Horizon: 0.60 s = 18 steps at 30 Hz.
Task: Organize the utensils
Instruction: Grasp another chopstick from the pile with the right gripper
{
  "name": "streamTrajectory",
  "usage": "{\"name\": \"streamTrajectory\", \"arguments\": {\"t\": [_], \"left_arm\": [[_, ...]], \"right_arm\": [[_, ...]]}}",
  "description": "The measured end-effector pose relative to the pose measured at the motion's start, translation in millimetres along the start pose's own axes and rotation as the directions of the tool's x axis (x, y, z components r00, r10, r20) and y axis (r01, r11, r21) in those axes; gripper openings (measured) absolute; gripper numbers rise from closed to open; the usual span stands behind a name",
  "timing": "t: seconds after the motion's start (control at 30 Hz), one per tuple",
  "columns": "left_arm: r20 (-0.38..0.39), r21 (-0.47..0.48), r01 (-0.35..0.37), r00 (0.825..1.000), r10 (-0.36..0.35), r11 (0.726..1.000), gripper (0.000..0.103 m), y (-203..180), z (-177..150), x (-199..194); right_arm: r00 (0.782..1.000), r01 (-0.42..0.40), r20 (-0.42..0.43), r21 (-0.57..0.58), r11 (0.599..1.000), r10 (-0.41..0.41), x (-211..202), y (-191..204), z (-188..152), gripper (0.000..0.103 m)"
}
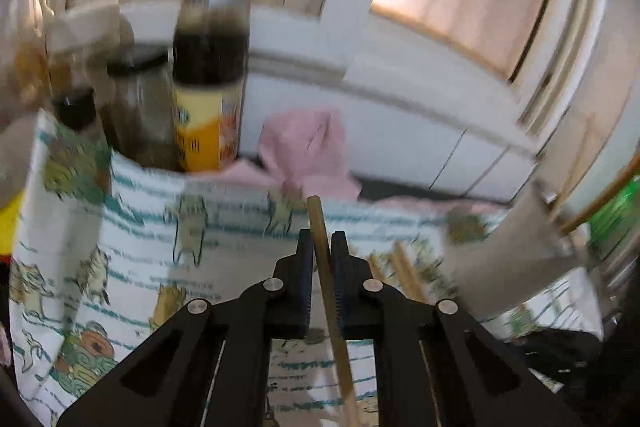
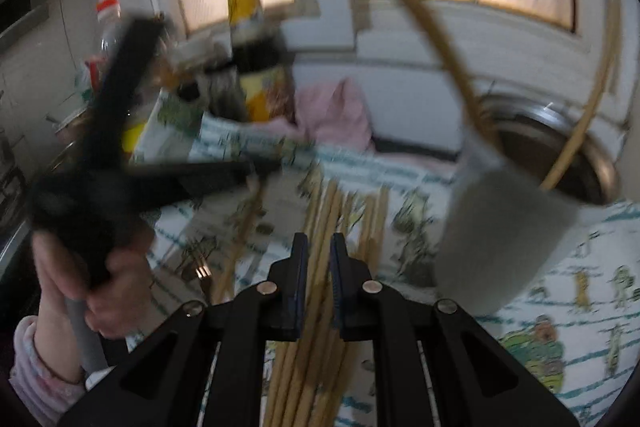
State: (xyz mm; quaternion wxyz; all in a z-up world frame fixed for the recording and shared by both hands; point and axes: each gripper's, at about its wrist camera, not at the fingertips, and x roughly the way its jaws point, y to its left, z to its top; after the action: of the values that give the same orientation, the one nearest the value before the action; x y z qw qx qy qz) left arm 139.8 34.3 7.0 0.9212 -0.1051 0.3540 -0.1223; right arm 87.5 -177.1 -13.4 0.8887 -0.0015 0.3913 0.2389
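My left gripper (image 1: 322, 241) is shut on a single wooden chopstick (image 1: 326, 287), which sticks out past the fingertips above the cartoon-print cloth (image 1: 160, 227). In the right wrist view, a hand (image 2: 104, 291) holds that left gripper (image 2: 262, 167), blurred, at the left, with the chopstick (image 2: 242, 227) hanging from it. My right gripper (image 2: 320, 241) is shut to a narrow gap over a pile of chopsticks (image 2: 352, 211) lying on the cloth. Whether one is pinched I cannot tell. A grey cup (image 2: 504, 247) at the right holds a few chopsticks.
A dark sauce bottle (image 1: 212, 67) with a yellow label, jars (image 1: 140, 99) and a pink rag (image 1: 308, 147) stand at the back of the cloth. A steel sink (image 2: 560, 131) lies behind the cup. A fork (image 2: 202, 275) lies left of the pile.
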Motion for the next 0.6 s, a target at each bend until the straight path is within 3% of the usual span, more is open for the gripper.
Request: {"name": "streamTrajectory", "arguments": {"t": [0.1,0.17,0.27,0.37,0.47,0.6], "left_arm": [[0.006,0.043,-0.059,0.998,0.059,0.997,0.008,-6.1,2.2,2.1],[-0.054,0.061,-0.137,0.989,0.14,0.989,0.008,-5.4,0.2,18.2],[-0.109,0.044,-0.154,0.981,0.158,0.987,0.007,-1.4,-0.3,38.1],[-0.025,0.012,-0.166,0.986,0.166,0.986,0.007,4.3,6.2,22.4],[0.058,-0.052,-0.114,0.991,0.117,0.992,0.007,18.7,13.9,-2.9],[0.025,-0.081,-0.191,0.981,0.193,0.978,0.007,35.1,18.2,-2.1]], "right_arm": [[1.0,-0.004,-0.028,-0.004,1.0,0.004,9.7,0.7,-3.2,0.01],[0.999,-0.019,-0.05,0.0,1.0,0.019,16.3,1.0,-3.9,0.01],[0.996,-0.034,-0.08,0.018,0.999,0.036,23.3,-1.2,-5.1,0.01],[0.997,-0.042,-0.066,0.023,0.999,0.044,20.8,-0.6,-1.1,0.01],[0.996,-0.023,-0.081,0.011,1.0,0.024,25.9,5.7,8.1,0.01],[0.991,0.014,-0.129,-0.039,0.999,-0.019,39.8,25.1,24.2,0.01]]}}
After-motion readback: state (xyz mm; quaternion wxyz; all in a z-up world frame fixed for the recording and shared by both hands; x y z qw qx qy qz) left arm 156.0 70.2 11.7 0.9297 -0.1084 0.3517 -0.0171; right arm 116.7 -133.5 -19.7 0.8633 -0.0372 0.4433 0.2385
